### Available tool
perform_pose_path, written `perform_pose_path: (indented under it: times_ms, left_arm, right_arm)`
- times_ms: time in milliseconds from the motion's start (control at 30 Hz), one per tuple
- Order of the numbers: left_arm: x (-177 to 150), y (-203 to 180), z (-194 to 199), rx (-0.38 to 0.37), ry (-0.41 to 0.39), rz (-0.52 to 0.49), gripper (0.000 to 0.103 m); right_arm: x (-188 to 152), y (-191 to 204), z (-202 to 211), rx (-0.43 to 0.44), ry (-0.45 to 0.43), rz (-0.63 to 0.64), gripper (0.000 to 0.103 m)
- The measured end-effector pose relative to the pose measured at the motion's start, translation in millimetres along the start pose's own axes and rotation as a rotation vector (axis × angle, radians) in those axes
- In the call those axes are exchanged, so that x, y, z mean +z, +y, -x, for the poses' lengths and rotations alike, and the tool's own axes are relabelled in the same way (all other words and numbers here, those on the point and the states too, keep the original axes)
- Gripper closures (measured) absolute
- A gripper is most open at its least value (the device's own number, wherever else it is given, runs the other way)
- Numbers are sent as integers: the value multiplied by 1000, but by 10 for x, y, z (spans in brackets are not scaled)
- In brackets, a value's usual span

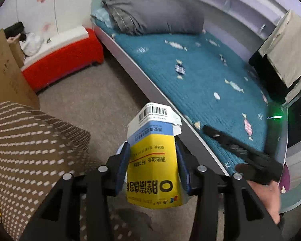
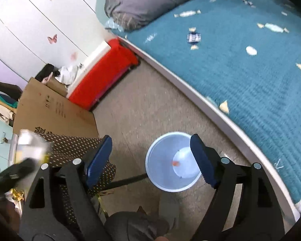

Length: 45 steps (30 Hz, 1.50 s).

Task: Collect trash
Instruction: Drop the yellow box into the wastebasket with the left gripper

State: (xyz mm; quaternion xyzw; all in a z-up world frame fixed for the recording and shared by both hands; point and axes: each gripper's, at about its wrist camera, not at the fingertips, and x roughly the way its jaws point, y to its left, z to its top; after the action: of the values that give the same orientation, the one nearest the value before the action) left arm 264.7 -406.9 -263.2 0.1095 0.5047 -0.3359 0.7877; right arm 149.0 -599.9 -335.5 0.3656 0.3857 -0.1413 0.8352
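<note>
My left gripper [image 1: 153, 152] is shut on a yellow and blue medicine box [image 1: 153, 160] with a barcode flap, held above the grey floor beside the bed. My right gripper [image 2: 151, 154] is open and empty, hovering above a light blue waste bin [image 2: 166, 166] on the floor; a small orange scrap [image 2: 175, 163] lies inside the bin. The left gripper and box show blurred at the left edge of the right wrist view [image 2: 28, 146]. The right gripper shows dark at the right of the left wrist view [image 1: 240, 150].
A bed with a teal candy-print cover [image 1: 200, 76] and grey pillow [image 1: 154, 14] runs along the right. A red storage box [image 1: 64, 60], a cardboard box [image 2: 56, 112] and a brown dotted cushion [image 1: 30, 140] stand at the left.
</note>
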Motion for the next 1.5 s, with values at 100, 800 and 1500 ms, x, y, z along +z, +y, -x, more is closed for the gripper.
perform_pose_path:
  times_ms: [100,800,1500]
  left_arm:
    - [55,-40,-174,-2,35,-3,49]
    - [-193,202,689,120,-152,10,10]
    - [-1134,753,2203,250,-372,96,10]
  right_arm:
    - [42,13,124,8,-22,7,23]
    - [-249,666,555,-3,-104,97,6]
    - [-826,2064,1501,47,-166,373,6]
